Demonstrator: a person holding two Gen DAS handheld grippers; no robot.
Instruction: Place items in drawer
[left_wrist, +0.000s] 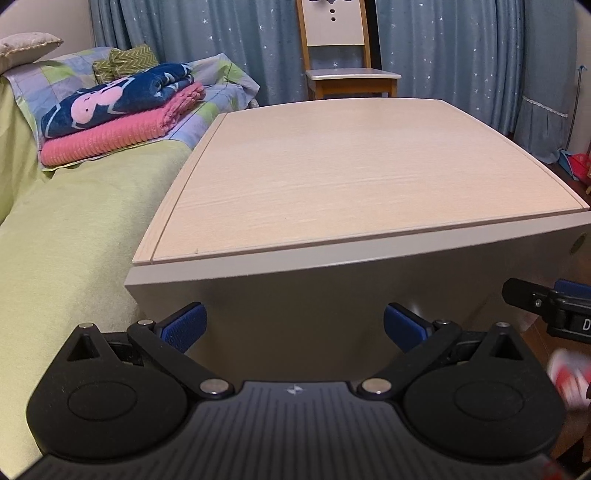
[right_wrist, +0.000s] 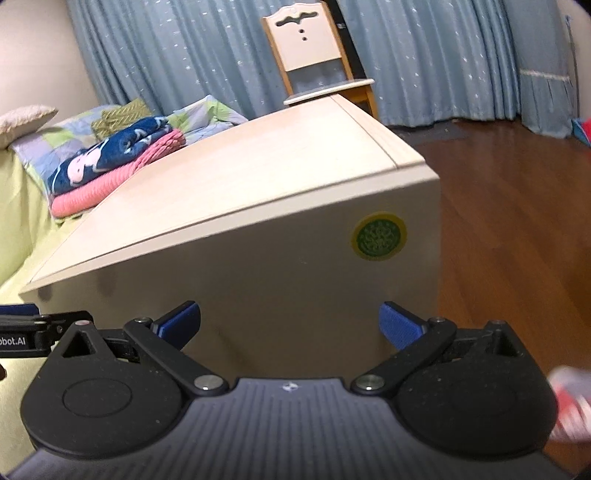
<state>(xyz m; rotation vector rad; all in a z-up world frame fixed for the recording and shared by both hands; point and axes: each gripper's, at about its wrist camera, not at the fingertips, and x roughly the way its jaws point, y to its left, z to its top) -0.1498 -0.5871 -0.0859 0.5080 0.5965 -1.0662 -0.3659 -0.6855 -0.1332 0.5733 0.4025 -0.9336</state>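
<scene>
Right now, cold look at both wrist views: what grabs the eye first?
The pale wood cabinet fills the middle of both views, its top bare, a round green-and-yellow sticker on its front. Both the left gripper and right gripper face it with jaws wide, holding nothing. Left, on the green bed, lies a navy-and-pink folded stack.

Upper left: folded navy cartoon-print towel stacked on a folded pink knit blanket, on a patchwork quilt over a lime-green bedspread. Top centre: cream-backed wooden chair against blue star-dotted curtains. Right of the right-wrist view: dark wooden floor.
</scene>
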